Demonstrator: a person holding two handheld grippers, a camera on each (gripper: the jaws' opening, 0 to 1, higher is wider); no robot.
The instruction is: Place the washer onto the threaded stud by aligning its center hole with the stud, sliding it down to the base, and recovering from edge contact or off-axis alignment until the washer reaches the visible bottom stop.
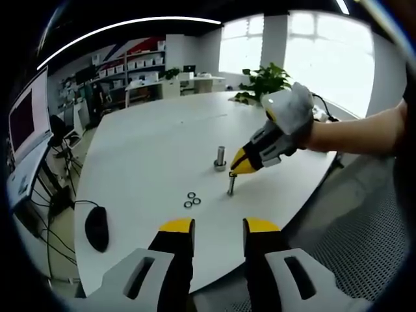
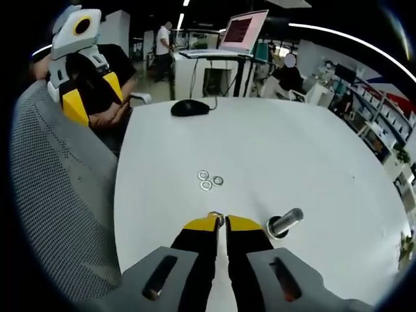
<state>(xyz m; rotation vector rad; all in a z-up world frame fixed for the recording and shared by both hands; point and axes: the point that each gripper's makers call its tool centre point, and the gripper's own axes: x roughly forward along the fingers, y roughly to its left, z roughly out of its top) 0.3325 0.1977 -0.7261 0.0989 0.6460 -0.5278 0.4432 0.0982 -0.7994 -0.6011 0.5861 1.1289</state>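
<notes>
The right claw [image 2: 221, 221] pinches a thin, stiff, slippery washer [image 2: 220, 219] by its rim above the threaded stud [image 1: 231, 184]; the left claw [image 1: 219, 227] hangs open, empty.

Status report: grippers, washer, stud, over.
Right gripper shut on washer, at the thin stud. Left gripper open, held back. Three spare washers beside it; nothing blocking.

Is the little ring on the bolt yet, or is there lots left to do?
Not yet. The right gripper has closed its fingers on something small, probably a washer, and holds it just above the thin stud. Sliding it down to the base is still to do. Three spare washers lie on the table, and the left gripper waits open.
</notes>
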